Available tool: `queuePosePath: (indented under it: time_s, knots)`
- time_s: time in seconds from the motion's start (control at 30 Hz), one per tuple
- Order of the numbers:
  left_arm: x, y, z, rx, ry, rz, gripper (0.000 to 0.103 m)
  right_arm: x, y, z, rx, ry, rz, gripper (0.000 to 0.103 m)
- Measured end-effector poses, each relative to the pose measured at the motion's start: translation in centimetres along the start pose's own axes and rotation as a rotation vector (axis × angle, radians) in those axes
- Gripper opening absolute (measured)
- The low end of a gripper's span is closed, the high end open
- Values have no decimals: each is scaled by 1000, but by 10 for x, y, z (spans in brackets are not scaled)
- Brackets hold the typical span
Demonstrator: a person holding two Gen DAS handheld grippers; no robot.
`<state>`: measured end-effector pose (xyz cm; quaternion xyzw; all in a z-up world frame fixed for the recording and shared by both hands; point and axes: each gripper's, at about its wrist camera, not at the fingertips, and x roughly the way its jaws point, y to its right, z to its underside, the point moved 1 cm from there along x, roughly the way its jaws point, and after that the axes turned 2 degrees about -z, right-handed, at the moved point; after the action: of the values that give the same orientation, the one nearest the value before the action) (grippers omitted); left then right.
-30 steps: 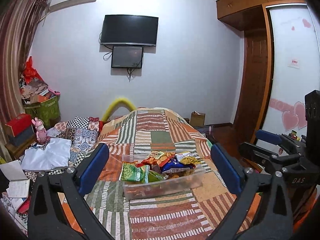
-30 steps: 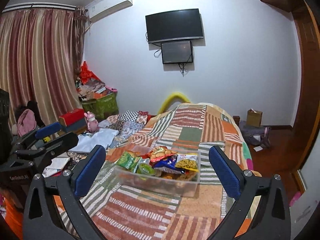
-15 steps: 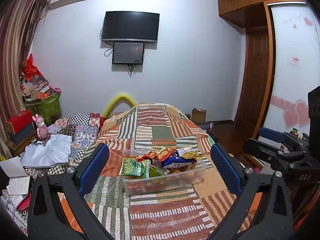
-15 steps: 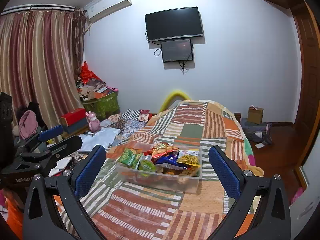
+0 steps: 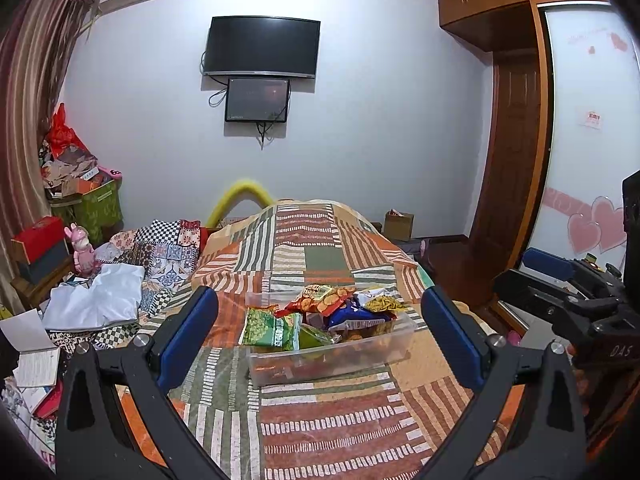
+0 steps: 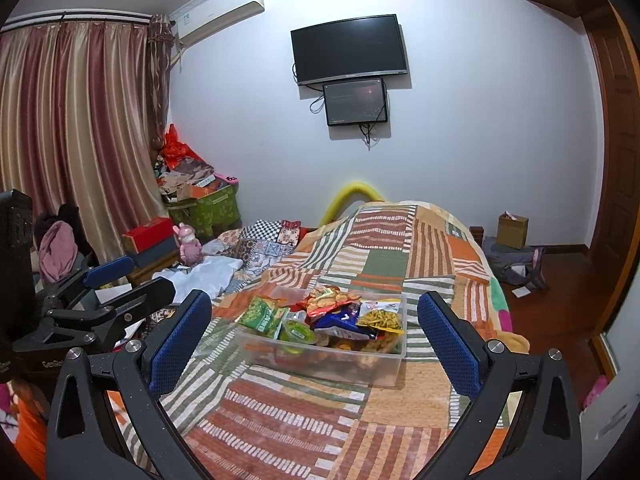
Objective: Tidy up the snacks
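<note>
A clear plastic bin (image 5: 360, 354) (image 6: 384, 364) sits on the striped bedspread, piled with snack bags: a green bag (image 5: 270, 328) (image 6: 262, 316), an orange-red bag (image 5: 322, 298) (image 6: 328, 299), a blue bag (image 5: 352, 314) (image 6: 340, 320) and a yellow-and-white bag (image 5: 382, 300) (image 6: 380, 316). My left gripper (image 5: 318, 334) is open and empty, held above the bed short of the bin. My right gripper (image 6: 314, 334) is open and empty, likewise short of the bin. Each gripper shows at the edge of the other's view.
The patchwork bedspread (image 5: 320, 432) covers the bed. Clothes and cloth (image 5: 96, 296) lie on the left side. Boxes and a pink toy (image 5: 82, 244) stand by the curtain. A wardrobe and door (image 5: 516, 160) are on the right. A TV (image 5: 262, 46) hangs on the far wall.
Both grippers have moved slightly closer to the bin and tilted, so the bin sits a little lower and larger in both views. The jaws stayed open.
</note>
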<state>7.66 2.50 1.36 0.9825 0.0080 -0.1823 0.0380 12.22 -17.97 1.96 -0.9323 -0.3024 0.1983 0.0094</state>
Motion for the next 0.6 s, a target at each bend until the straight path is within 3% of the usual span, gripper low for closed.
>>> queuePosePath:
  time_s: [0.6]
  knots:
    - [0,0,1,0,-2,-4,103,0,0,-2,5,-1,-3,103]
